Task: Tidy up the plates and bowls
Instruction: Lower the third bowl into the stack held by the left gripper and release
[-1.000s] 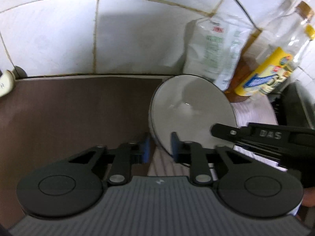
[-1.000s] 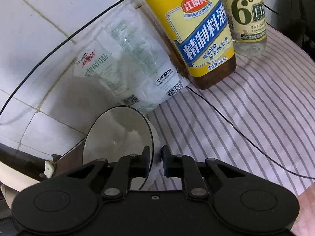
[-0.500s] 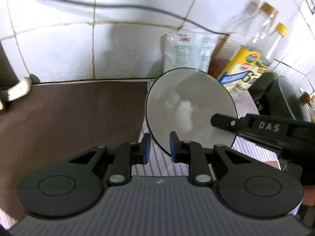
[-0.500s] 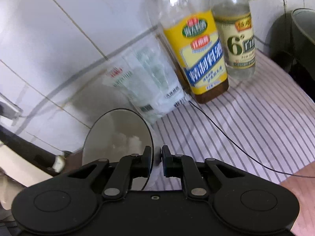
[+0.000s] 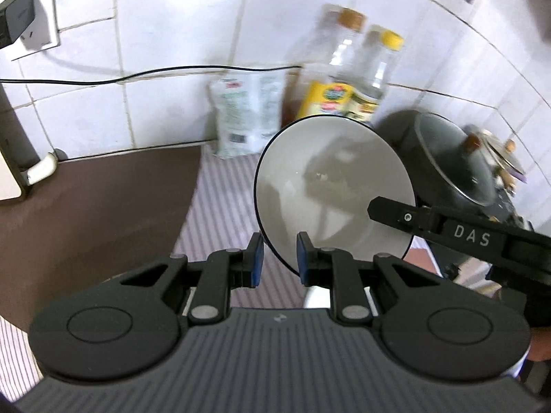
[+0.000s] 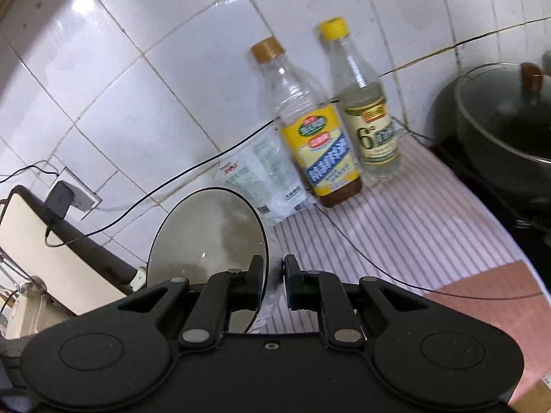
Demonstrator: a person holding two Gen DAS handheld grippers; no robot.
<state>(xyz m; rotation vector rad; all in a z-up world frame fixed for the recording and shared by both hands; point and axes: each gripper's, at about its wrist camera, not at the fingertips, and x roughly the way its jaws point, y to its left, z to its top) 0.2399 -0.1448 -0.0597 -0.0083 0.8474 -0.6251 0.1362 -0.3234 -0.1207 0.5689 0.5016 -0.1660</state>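
Since a second ago you have lifted the bowl (image 5: pixel 330 189) up off the surface (image 5: pixel 93 199); the stack it sat on has dropped out of view, and the bottles and wall socket have come into view. Now the bowl hangs in the air, tilted nearly on edge with its pale inside facing the left camera, above the striped cloth (image 6: pixel 396 234).

Your left hand-held gripper (image 5: pixel 279 264) is clamped on the lower rim, one blue pad on each side of the wall. Your right hand-held gripper (image 6: pixel 273 277) is closed on the opposite rim; its own camera shows the rim (image 6: pixel 263 241) pinched between the black fingers, and in the left view its arm marked DAS crosses the bowl's right edge.

Behind the bowl, a white salt bag (image 5: pixel 246 117) leans against the tiled wall (image 5: pixel 165 34). Just right of it stand two upright bottles: a yellow-labelled one with a brown cap (image 6: pixel 310 137) holding a little dark liquid, and a clear one with a yellow cap (image 6: pixel 372 117) beside it. Farther right sits a dark pot with a glass lid (image 5: pixel 451 161), well apart from the bowl. A black cable (image 5: pixel 137 76) runs along the wall to a charger in the socket (image 5: pixel 17 20). To the left lies the bare brown part of the surface.
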